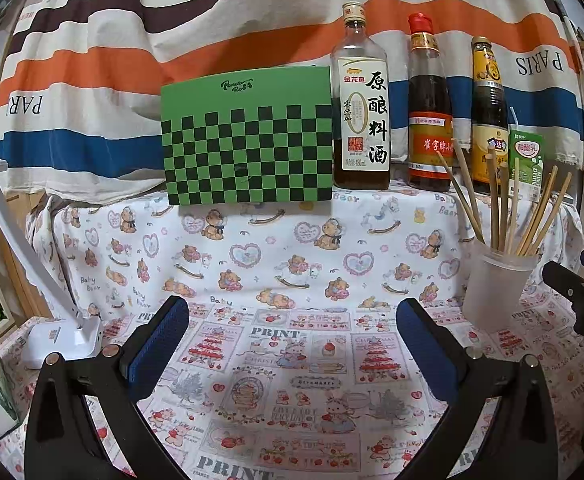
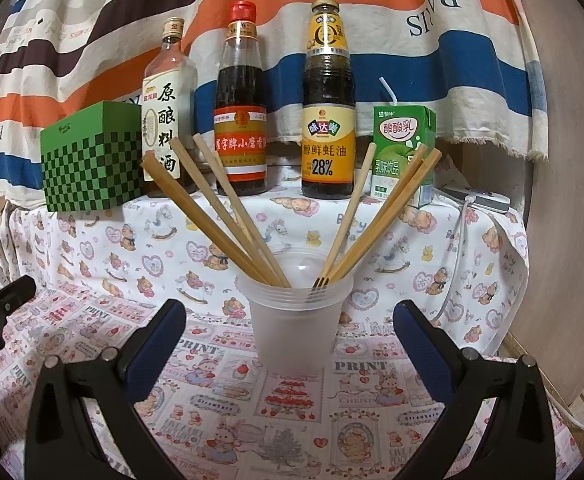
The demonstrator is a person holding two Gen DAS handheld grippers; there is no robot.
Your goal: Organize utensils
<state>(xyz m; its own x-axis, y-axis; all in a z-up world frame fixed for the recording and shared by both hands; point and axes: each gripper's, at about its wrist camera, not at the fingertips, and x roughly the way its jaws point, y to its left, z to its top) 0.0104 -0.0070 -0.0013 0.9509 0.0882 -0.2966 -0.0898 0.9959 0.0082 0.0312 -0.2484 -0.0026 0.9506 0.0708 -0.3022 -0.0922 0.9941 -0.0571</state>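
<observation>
Lower frame, both views: the left gripper [image 1: 292,344] and right gripper [image 2: 289,344], each black with blue-padded fingers, jaws spread wide and holding nothing, above the printed cartoon tablecloth [image 2: 292,420]. Centre of the right view, right edge of the left view: a frosted translucent plastic cup [image 2: 294,320] standing upright, holding the wooden chopsticks [image 2: 227,208] fanned outward. Upper frame, along the striped backdrop cloth [image 1: 171,20]: a green checkered box [image 1: 247,136], three tall sauce bottles [image 2: 239,100] and a green drink carton [image 2: 406,152].
</observation>
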